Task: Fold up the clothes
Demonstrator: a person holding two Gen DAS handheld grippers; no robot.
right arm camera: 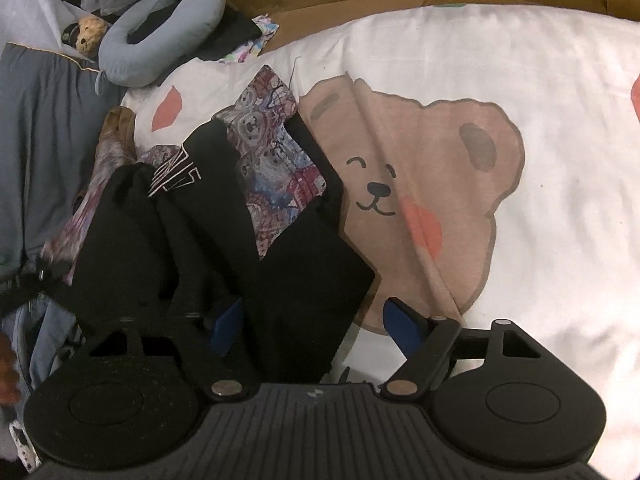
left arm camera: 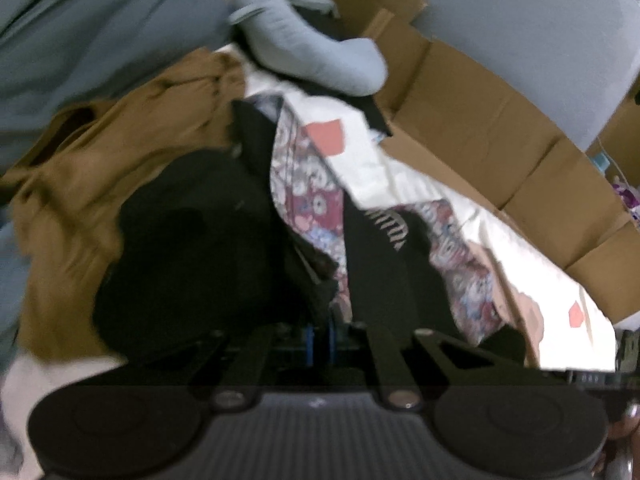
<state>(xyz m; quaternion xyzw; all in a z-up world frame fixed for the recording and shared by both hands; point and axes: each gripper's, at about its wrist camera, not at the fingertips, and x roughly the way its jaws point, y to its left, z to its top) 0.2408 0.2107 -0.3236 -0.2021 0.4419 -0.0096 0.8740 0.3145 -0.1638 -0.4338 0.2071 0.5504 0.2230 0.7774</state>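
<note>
1. My left wrist view sits very close over the black garment, facing along the bed toward the cardboard.
2. My right wrist view looks steeply down at the bed.
3. Both share the black garment and grey pillow.

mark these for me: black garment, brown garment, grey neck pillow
black garment (right arm camera: 308, 272), right wrist view, on the flat folded panel between the claw fingers.
brown garment (left arm camera: 100, 184), left wrist view, on its crumpled middle.
grey neck pillow (right arm camera: 160, 44), right wrist view, on the curved tube's lower bend.
</note>
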